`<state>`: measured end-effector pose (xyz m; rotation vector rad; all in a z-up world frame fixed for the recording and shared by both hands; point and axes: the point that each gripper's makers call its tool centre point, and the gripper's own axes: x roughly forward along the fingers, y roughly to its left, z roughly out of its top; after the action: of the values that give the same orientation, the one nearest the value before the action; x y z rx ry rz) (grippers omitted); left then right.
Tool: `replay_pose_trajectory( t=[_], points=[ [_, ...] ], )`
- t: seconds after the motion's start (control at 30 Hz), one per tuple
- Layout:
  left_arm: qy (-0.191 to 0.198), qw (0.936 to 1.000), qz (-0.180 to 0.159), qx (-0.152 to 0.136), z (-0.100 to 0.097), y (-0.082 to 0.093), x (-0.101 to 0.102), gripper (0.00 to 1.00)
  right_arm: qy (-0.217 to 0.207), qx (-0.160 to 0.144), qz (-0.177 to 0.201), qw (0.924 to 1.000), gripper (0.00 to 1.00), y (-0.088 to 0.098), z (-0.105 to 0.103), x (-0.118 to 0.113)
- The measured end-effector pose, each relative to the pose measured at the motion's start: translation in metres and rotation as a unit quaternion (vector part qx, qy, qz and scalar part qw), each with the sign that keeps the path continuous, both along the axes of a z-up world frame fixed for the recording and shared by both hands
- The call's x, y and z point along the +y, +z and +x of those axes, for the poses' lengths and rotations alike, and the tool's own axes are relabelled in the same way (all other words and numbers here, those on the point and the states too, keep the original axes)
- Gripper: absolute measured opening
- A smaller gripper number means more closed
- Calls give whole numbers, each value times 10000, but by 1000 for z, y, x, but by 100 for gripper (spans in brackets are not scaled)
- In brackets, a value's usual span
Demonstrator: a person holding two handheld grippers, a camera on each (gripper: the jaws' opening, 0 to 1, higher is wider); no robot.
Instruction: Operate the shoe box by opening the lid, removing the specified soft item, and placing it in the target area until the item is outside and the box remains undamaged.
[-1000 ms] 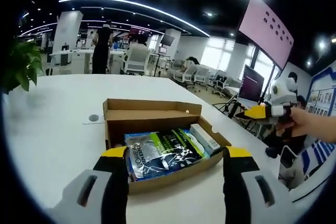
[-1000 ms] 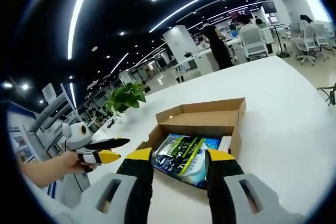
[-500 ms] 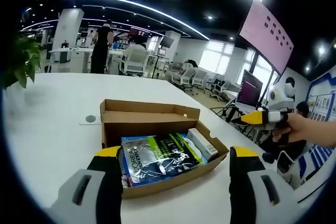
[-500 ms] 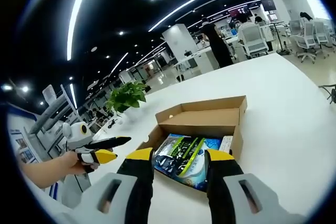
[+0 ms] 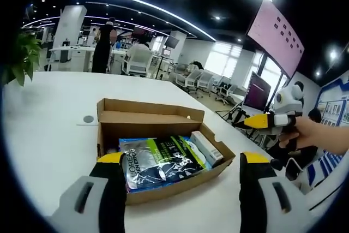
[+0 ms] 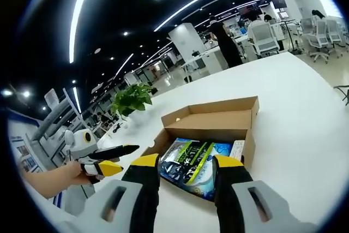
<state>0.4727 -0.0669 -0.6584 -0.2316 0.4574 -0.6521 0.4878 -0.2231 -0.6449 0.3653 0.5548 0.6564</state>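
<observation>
An open brown cardboard shoe box (image 5: 152, 121) (image 6: 218, 121) lies on the white table, its lid folded back. Inside rests a soft blue, green and black pouch (image 5: 158, 159) (image 6: 191, 162), with a small white carton (image 5: 206, 148) (image 6: 237, 149) beside it. My left gripper (image 5: 179, 162) is open, its yellow-tipped jaws spread on either side of the box's near end, above the table. My right gripper (image 6: 184, 162) is open too, jaws hovering in front of the pouch. The right gripper (image 5: 275, 119) also appears held in a hand at the right of the left gripper view, and the left gripper (image 6: 101, 159) at the left of the right gripper view.
The white table (image 5: 49, 113) stretches wide around the box, with a small round grommet (image 5: 88, 119) behind it. A potted green plant (image 6: 131, 99) stands at the table's far edge. Office chairs, desks and standing people are in the background, and a monitor (image 5: 255, 87) off to one side.
The left gripper view has shifted slightly, so the box sits a little lower and more to the left in it. The right gripper view has barely changed. Both grippers stay open.
</observation>
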Motion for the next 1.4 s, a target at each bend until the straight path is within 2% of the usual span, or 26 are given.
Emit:
replay_pose_trajectory(
  t=[0.5,0.7,1.0,1.4],
  points=[
    [74,9998,-163,109,7,-3,6,87,21,95,34,9999,34,-8,6,7],
    [43,9998,-164,109,9,-4,6,87,143,122,-21,9998,34,-14,3,13],
    [-37,9998,-106,189,7,-14,8,87,166,227,-29,9996,34,-23,3,19],
    [-46,9996,-112,238,10,-17,11,85,185,330,-59,9993,34,-30,7,22]
  ],
)
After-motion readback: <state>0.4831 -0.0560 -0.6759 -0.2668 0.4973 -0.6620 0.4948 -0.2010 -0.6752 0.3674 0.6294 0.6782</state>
